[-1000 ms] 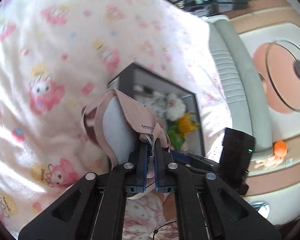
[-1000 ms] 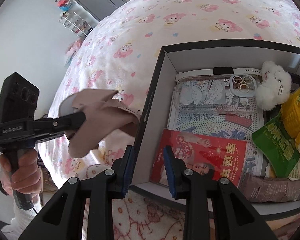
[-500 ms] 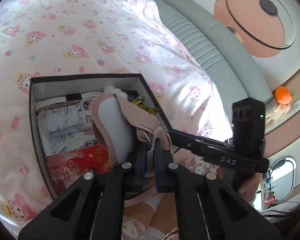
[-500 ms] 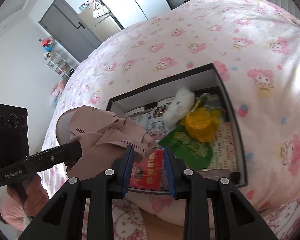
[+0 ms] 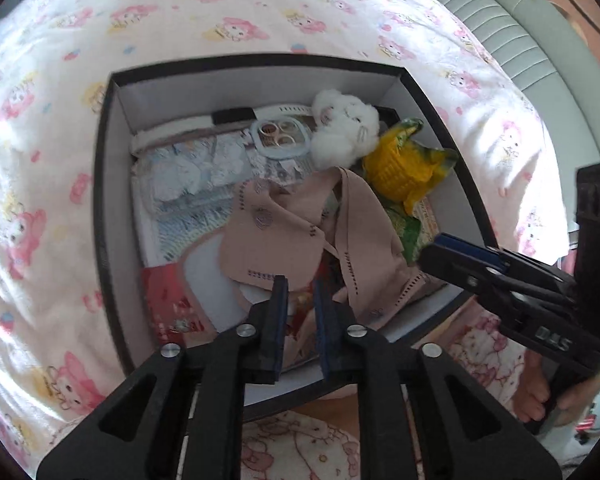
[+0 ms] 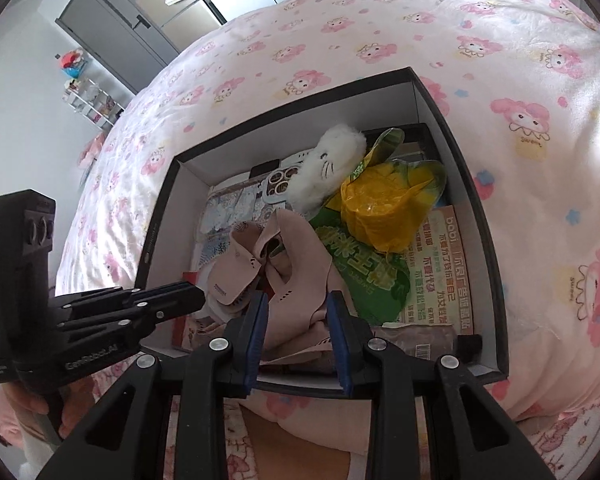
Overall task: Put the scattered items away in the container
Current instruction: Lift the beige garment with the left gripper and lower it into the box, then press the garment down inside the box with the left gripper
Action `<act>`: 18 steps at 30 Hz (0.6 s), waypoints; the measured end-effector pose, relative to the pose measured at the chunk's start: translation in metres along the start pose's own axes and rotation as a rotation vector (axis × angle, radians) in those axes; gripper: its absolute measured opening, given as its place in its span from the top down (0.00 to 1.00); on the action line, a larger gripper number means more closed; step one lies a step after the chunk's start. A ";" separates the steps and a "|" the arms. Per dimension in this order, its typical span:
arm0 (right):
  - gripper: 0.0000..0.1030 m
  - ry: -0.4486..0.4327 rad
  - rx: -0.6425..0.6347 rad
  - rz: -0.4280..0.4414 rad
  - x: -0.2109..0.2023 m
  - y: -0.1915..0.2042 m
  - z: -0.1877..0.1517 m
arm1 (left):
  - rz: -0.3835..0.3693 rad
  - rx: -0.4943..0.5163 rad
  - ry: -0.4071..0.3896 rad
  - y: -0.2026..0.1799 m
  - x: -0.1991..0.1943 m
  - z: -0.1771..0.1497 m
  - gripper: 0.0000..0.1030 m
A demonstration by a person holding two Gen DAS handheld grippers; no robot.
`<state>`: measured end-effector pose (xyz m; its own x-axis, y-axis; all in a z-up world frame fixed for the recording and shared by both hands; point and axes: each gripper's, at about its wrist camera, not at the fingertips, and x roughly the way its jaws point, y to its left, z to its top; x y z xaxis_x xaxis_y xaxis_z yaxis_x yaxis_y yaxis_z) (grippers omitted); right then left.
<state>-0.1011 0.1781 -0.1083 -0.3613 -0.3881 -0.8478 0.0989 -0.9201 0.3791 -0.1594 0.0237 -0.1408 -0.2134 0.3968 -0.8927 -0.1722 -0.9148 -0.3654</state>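
Pink cartoon-print bedspread [image 5: 260, 12] is covering the bed, w/ sunlight falling across its right side. Grey padded headboard [image 5: 512, 28] is curving along the upper right edge. In the right wrist view, grey wardrobe doors [image 6: 112, 36] are standing at upper left, beside a white wall. Small shelf rack [image 6: 88, 100] w/ blurred items is standing below them.

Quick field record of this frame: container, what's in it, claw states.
container: black box, white inside, on pink cartoon bedspread
pink mask: lying in box, free of both claws
other contents: white plush, yellow corn packet, red booklet, phone case
left claw: open, empty, over near edge
right claw: open, empty
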 end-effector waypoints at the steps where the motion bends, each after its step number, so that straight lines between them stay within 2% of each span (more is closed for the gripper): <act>1: 0.74 0.012 -0.002 -0.015 0.006 -0.001 0.002 | -0.024 0.005 0.016 -0.001 0.004 -0.003 0.81; 3: 0.74 0.036 0.006 -0.059 0.018 -0.004 0.005 | -0.074 0.007 0.043 -0.004 0.011 -0.008 0.78; 5: 0.74 0.049 0.007 -0.074 0.026 -0.006 0.008 | -0.090 -0.011 0.060 -0.001 0.021 -0.007 0.78; 7: 0.68 0.075 0.006 -0.072 0.035 -0.005 0.011 | -0.048 -0.047 0.058 0.009 0.030 -0.003 0.78; 8: 0.65 0.085 0.003 -0.074 0.040 -0.005 0.012 | -0.002 -0.069 0.044 0.014 0.031 -0.001 0.78; 10: 0.65 0.096 -0.006 -0.082 0.046 -0.003 0.015 | 0.054 -0.111 0.009 0.025 0.026 0.000 0.78; 13: 0.65 0.107 -0.005 -0.080 0.052 -0.002 0.015 | 0.090 -0.145 -0.049 0.033 0.007 -0.002 0.78; 18: 0.65 0.088 -0.005 -0.052 0.054 0.006 0.015 | 0.006 -0.122 -0.084 0.035 -0.008 0.001 0.75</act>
<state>-0.1341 0.1526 -0.1457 -0.2834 -0.3429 -0.8956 0.0868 -0.9392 0.3321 -0.1648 -0.0114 -0.1457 -0.2945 0.3913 -0.8719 -0.0539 -0.9177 -0.3937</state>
